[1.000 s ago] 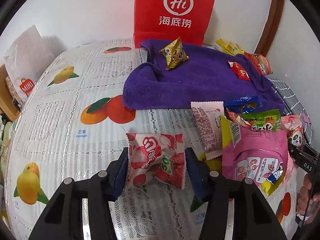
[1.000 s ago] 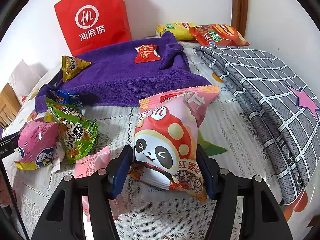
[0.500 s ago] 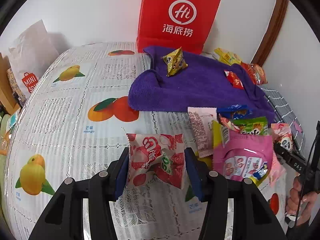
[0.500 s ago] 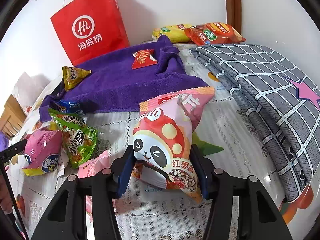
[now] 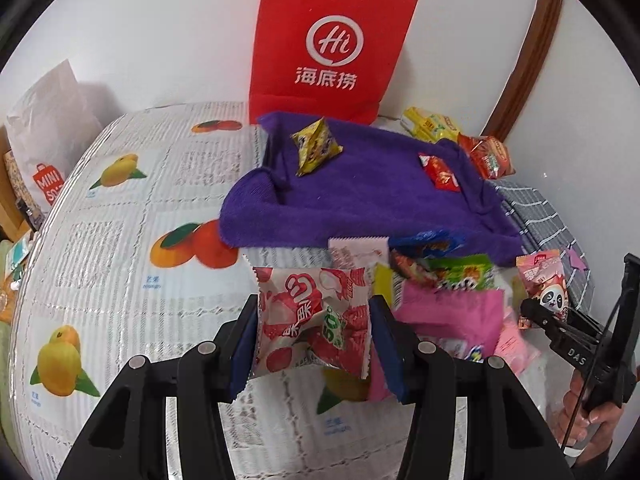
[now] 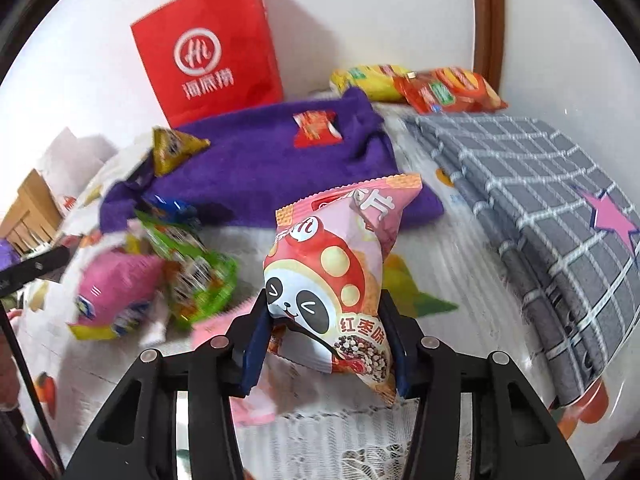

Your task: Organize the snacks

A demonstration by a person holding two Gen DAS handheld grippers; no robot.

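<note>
left wrist: crinkly strawberry packet (image 5: 311,322) pinched flat.

- The pink packet (image 5: 452,312) and green packet (image 5: 464,276) in the left wrist view were blurred; print illegible.
- The snack pile (image 6: 160,280) in the right wrist view was smeared; labels unreadable.
- The red bag (image 5: 328,44) was cut off at the top edge.
- A hand (image 5: 592,420) at the right edge was only partly in frame.
- The panda packet (image 6: 332,280) had its lower sides covered by the pads.
</note>
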